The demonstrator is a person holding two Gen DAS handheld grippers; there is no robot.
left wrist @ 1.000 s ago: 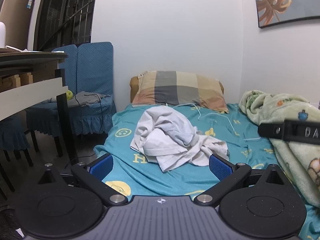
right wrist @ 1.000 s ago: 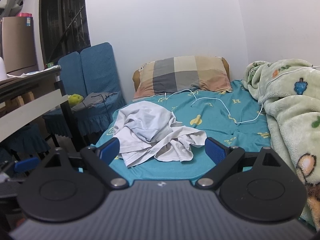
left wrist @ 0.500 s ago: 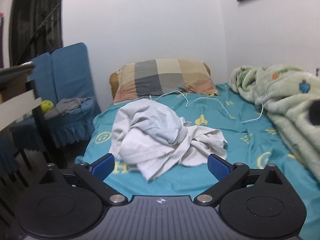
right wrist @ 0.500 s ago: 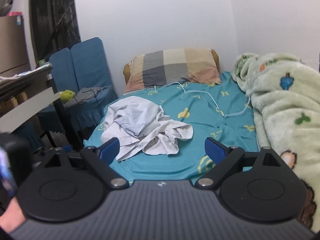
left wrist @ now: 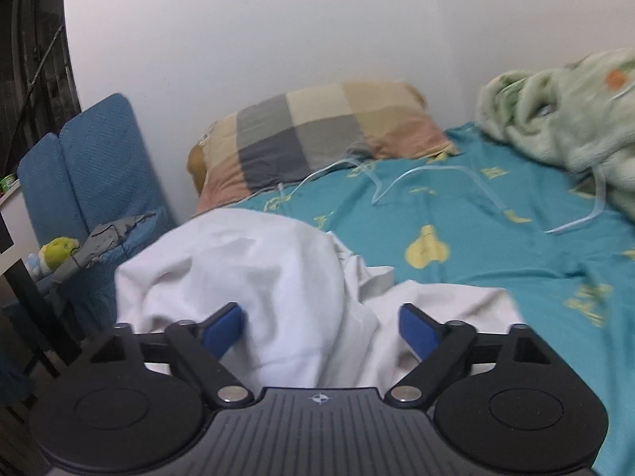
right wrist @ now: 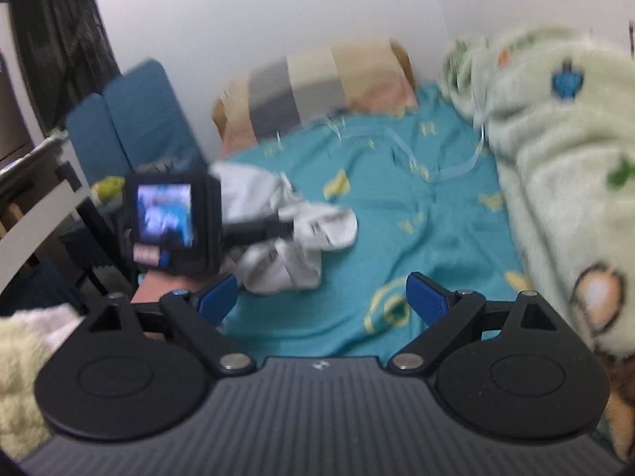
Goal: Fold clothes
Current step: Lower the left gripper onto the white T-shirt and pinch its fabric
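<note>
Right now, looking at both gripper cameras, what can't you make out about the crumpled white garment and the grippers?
- White garment: its type; crumpled in both views, near edge behind the left gripper body in the left wrist view.
- Left gripper's pads: contact with the cloth unclear; jaws have just been closing, cloth bulges between them.
- Right wrist view: motion-blurred; the left gripper's camera block hides the garment's left side.
- Right gripper: open over the teal sheet.

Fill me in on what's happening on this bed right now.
A person holding a gripper in each hand is starting to fold clothes. The left gripper has reached the crumpled white garment on the teal sheet; its jaws have just been closing, cloth bunched between them but not yet pinched. The right gripper hangs open over bare sheet, holding nothing. The garment is not yet spread out.
</note>
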